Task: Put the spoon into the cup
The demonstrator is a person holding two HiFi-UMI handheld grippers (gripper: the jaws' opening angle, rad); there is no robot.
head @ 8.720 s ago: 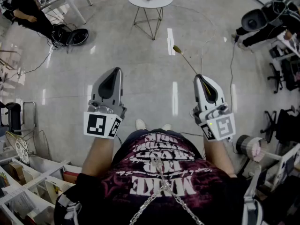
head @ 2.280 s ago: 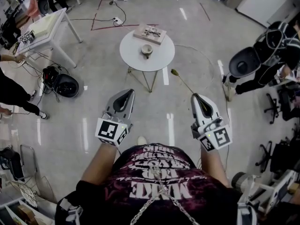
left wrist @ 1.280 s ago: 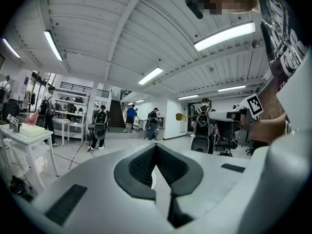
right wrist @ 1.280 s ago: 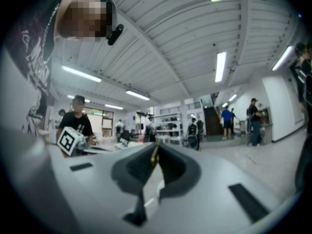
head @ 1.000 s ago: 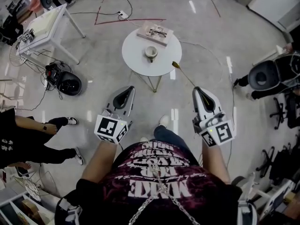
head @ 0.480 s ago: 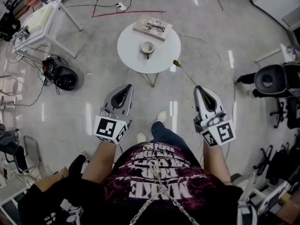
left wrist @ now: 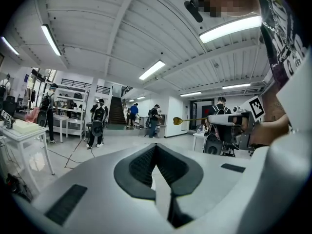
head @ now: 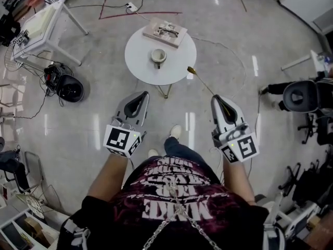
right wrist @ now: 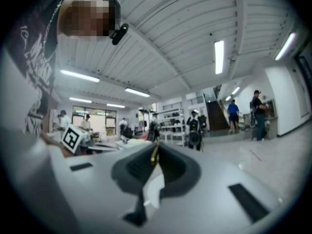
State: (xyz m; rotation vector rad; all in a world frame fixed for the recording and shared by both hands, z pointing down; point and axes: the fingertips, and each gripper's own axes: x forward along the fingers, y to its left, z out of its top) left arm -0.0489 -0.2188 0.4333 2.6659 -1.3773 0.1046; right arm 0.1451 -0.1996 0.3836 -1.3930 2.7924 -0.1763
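Note:
A white cup point(head: 157, 56) stands in the middle of a small round white table point(head: 138, 61) on the floor ahead. My right gripper point(head: 216, 97) is shut on the thin handle of a gold spoon point(head: 202, 82). The spoon's bowl points forward and left, over the table's right rim. In the right gripper view the spoon's handle point(right wrist: 154, 154) sticks up between the closed jaws of the right gripper point(right wrist: 157, 145). My left gripper point(head: 141, 94) is shut on nothing, short of the table's near edge. The left gripper view shows its own closed left gripper point(left wrist: 156, 146) and the spoon point(left wrist: 191, 120) to its right.
A book with glasses on it point(head: 167, 30) lies at the round table's far side. A white rectangular table point(head: 41, 22) and a dark round object point(head: 67, 87) with cables sit to the left. An office chair point(head: 302, 95) stands at right. The person's shoes point(head: 174, 132) are below the grippers.
Both grippers have come closer to the round table, and the spoon's bowl now reaches its right rim. The person walking at the lower left is gone from view.

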